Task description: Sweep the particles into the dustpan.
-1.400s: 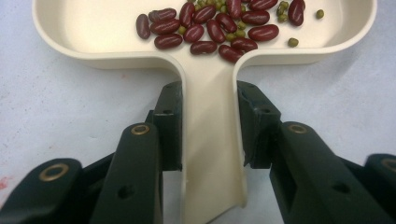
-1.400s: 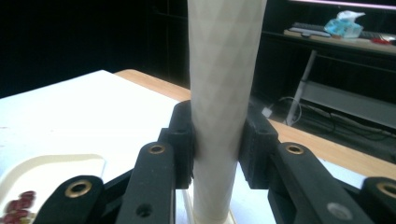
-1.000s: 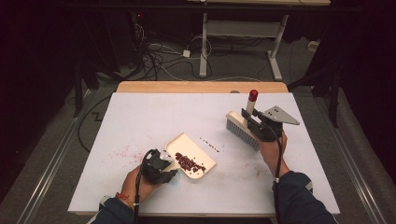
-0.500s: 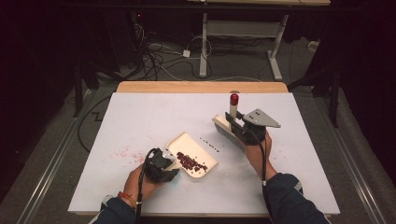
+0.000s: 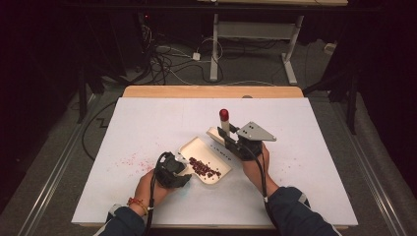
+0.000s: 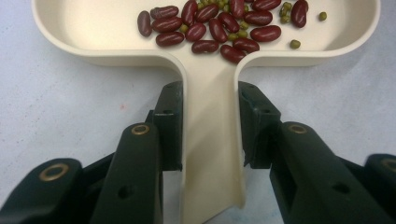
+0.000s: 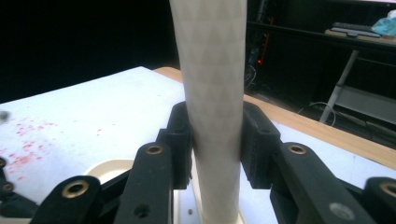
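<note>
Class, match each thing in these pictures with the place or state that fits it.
1. dustpan
2. brush
3. red stains
4. beans

a. lying inside the cream pan
b. handle clamped by the right gripper
c. handle clamped by the left gripper
d. speckled on the white table cover, left of the pan

Pairs: 1-c, 2-b, 3-d, 4-a

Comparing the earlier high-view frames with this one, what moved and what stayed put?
The right gripper, shut on the brush by its handle, carried it leftward and nearer, from the right part of the table to the far edge of the dustpan. Nothing was let go or newly taken. The left gripper kept its hold on the dustpan's handle, and the pan with its beans stayed in place.
</note>
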A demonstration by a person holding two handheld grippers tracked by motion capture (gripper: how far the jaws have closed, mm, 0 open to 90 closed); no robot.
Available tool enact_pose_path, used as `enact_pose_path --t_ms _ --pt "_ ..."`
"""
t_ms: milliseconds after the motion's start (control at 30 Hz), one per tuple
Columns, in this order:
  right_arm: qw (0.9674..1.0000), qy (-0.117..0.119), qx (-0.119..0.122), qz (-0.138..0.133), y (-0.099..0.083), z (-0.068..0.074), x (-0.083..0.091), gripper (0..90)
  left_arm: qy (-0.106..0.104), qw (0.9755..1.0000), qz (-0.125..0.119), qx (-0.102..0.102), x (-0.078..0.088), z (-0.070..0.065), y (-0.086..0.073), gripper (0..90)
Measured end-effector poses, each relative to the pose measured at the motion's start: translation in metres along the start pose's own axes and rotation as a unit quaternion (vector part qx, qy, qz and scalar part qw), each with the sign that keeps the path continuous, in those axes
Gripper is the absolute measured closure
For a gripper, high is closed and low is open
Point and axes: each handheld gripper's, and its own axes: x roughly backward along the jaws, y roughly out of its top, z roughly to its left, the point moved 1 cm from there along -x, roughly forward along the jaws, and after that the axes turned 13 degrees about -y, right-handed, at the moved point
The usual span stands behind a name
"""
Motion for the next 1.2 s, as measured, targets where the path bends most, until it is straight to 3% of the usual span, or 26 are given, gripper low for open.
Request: enact_pose_path --t_ms 200,400,500,600,733,900,1067,1200 --pt "0.9993 0.037 -0.011 0.002 0.003 0.013 0.010 69.3 -0.003 1.0000 -0.005 0.004 0.000 0.003 -0.002 63.4" --pt "0.9976 0.069 -0.004 -0.003 0.009 0.025 0.023 70.3 0.000 1.0000 -0.005 0.004 0.002 0.002 -0.004 63.4" --pt "0.9975 0.070 0.008 -0.009 0.011 0.030 0.029 70.3 0.002 1.0000 -0.004 0.002 0.003 0.002 -0.005 63.4" --pt "0.9969 0.076 0.008 -0.015 0.016 0.026 0.033 70.3 0.001 1.0000 -0.005 0.001 0.005 0.001 -0.007 63.4" --pt "0.9971 0.069 -0.002 -0.030 0.026 0.011 0.041 70.2 -0.001 1.0000 -0.002 -0.006 0.009 0.001 -0.011 63.5" --pt "0.9983 0.054 -0.002 -0.024 0.031 -0.010 0.052 70.2 -0.003 0.9999 0.007 -0.014 0.014 0.000 -0.016 63.5" --pt "0.9997 0.015 0.013 -0.016 0.019 -0.028 0.061 70.2 -0.002 0.9998 0.011 -0.019 0.014 -0.005 -0.018 63.5" --pt "0.9992 -0.015 0.037 -0.005 0.005 -0.034 0.061 70.2 0.002 0.9996 0.015 -0.023 0.014 -0.009 -0.016 63.4"
